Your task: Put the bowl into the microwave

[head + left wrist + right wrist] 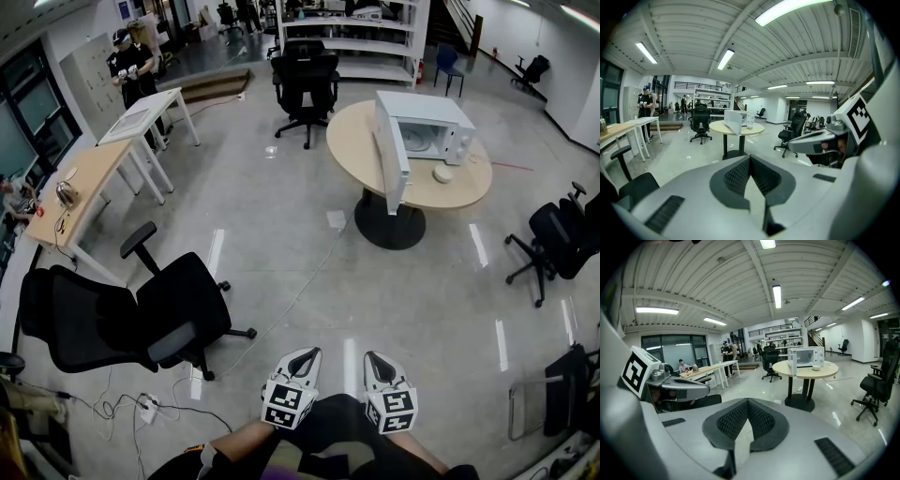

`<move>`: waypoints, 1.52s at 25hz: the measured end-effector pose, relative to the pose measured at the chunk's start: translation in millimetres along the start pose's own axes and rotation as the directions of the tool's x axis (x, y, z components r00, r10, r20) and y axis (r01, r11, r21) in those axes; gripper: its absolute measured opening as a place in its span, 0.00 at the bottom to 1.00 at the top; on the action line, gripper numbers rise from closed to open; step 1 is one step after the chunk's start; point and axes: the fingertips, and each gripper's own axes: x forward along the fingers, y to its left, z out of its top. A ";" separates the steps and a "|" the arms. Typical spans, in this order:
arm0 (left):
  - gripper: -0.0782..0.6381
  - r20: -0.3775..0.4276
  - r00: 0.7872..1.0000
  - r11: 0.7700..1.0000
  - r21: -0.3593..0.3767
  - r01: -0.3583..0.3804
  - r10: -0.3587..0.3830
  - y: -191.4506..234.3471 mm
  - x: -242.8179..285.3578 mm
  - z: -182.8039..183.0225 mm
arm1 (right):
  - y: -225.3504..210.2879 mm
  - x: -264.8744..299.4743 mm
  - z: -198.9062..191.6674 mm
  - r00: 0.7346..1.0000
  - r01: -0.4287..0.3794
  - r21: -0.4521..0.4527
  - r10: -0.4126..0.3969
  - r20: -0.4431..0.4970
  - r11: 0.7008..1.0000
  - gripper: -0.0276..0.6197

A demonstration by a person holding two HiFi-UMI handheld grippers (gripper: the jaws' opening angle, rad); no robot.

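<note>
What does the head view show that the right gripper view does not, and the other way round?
Only the head view: the power strip on the floor, and the right tool seen from outside with its marker cube. Only the right gripper view: the ceiling lights, and the right tool's jaws together with nothing between them. Both: the round table, the white microwave with its door open, and the bowl beside it.

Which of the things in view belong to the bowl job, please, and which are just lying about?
Job: bowl, microwave with its door open, round table.
Lying about: chairs, desk, shelves.
</note>
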 end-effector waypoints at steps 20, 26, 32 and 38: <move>0.18 -0.015 1.000 1.000 0.026 -0.012 0.012 -39.2 24.2 9.9 | -44.6 -19.1 -4.0 1.000 -0.006 0.023 0.006 0.015 1.000 0.07; 0.18 -0.020 1.000 0.999 0.041 -0.021 0.022 -59.1 39.3 14.2 | -70.8 -29.2 -6.1 1.000 -0.006 0.036 0.005 0.021 0.999 0.07; 0.18 -0.025 1.000 0.999 0.049 -0.017 0.019 -79.7 53.9 18.2 | -94.1 -38.3 -7.0 1.000 -0.008 0.043 0.007 0.029 0.999 0.07; 0.18 -0.016 1.000 0.998 0.062 -0.010 0.011 -103.6 71.9 20.8 | -122.6 -50.3 -11.4 0.999 0.007 0.042 -0.008 0.038 0.999 0.07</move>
